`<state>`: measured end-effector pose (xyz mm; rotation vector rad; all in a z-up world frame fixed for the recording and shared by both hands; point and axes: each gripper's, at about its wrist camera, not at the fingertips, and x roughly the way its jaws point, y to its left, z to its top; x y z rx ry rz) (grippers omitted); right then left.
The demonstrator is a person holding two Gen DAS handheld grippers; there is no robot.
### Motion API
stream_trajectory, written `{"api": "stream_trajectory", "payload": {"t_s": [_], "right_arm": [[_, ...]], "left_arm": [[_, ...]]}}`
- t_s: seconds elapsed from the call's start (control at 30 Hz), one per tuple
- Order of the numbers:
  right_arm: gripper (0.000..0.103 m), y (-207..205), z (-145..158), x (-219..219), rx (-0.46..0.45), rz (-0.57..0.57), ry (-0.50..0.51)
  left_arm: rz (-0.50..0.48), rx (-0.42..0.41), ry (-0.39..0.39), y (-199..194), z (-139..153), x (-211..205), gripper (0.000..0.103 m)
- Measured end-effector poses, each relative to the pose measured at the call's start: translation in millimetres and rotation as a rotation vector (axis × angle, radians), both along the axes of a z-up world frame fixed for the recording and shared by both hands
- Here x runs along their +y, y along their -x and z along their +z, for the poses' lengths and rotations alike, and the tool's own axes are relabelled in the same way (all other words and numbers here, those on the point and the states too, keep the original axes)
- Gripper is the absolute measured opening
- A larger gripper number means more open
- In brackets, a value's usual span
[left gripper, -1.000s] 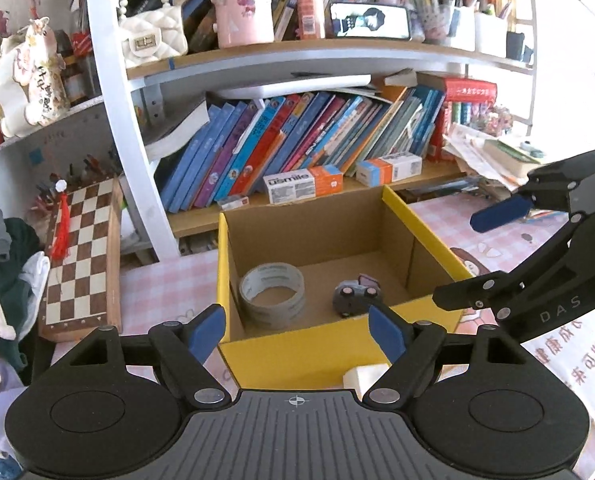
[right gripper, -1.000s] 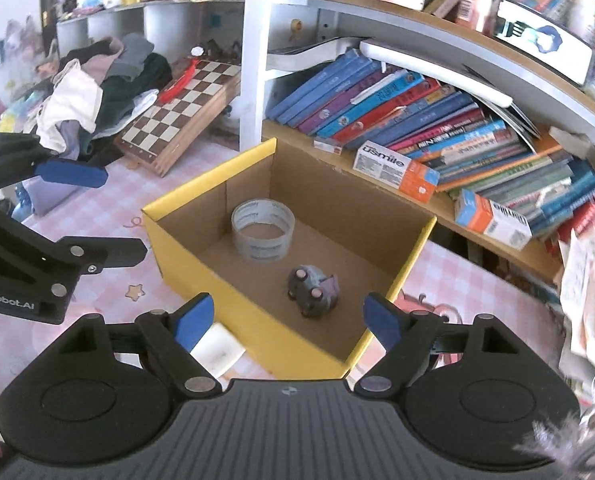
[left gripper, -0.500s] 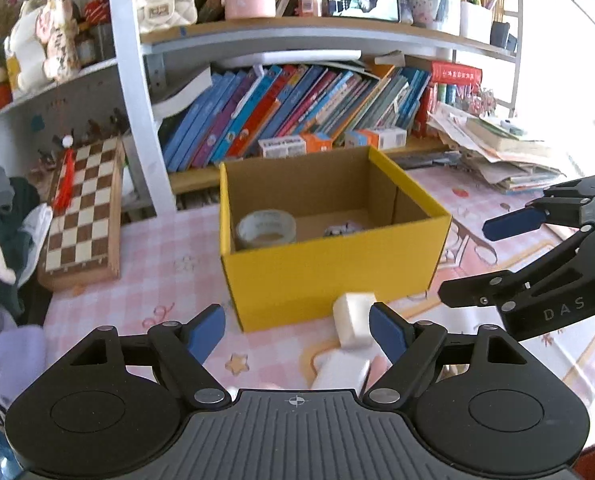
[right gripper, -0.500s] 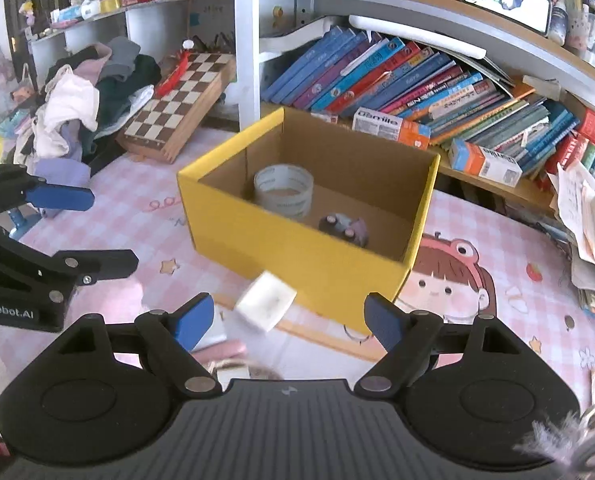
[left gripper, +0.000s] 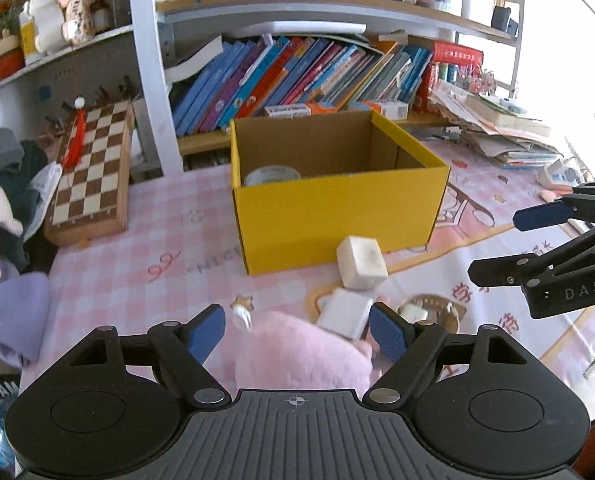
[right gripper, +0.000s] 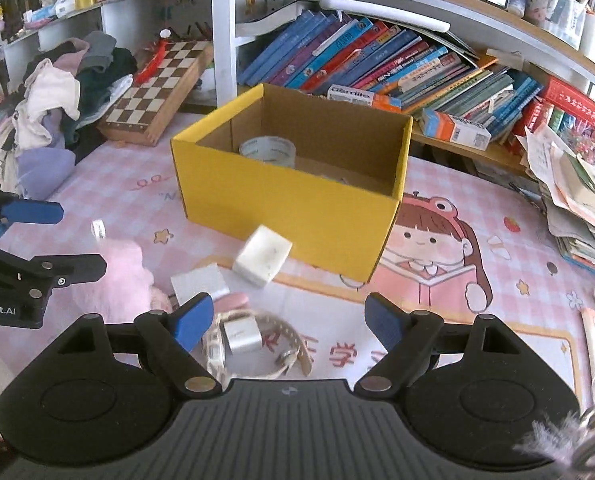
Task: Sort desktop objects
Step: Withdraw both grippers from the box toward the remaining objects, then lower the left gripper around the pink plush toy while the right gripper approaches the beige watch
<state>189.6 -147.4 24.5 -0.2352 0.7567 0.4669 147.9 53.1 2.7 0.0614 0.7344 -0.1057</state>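
Both the left gripper (left gripper: 297,332) and right gripper (right gripper: 285,322) hung spread and empty short of the yellow box (right gripper: 293,196), apparently choosing among the unsorted white block (right gripper: 262,255), pink plush (left gripper: 301,356) and watch (right gripper: 257,336) lying before it.

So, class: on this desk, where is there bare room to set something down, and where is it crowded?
Bare mat lies between the chessboard and the yellow box, and right of the box over the cartoon girl. Inside the box, floor beside the tape roll is free. It is crowded in front of the box: white block, pink plush, watch.
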Motion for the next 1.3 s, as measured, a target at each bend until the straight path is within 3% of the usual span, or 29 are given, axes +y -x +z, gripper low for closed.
{"api": "stream_trajectory", "payload": {"t_s": [0.37,0.7,0.8,0.93,1.3], "right_arm": [[0.082,24.7,-28.0,7.5,0.026,-0.026,-0.01],[0.081,32.5,-42.2,23.8,0.05,0.035,0.04],[0.078,29.7,-43.8,25.4,0.06,0.044,0.042],[0.066,25.2,-46.2,27.5,0.075,0.056,0.046],[0.06,5.4,-54.8,38.5,0.126,0.102,0.068]], "left_arm": [[0.014,0.039,-0.001,11.6,-17.2,0.4,0.082],[0.025,0.072,-0.007,16.0,-31.3,-2.1,0.082],[0.03,0.082,-0.009,16.9,-35.2,-2.3,0.082],[0.046,0.095,-0.011,13.3,-38.2,1.2,0.082],[0.049,0.124,-0.019,-1.1,-44.4,0.4,0.089]]}}
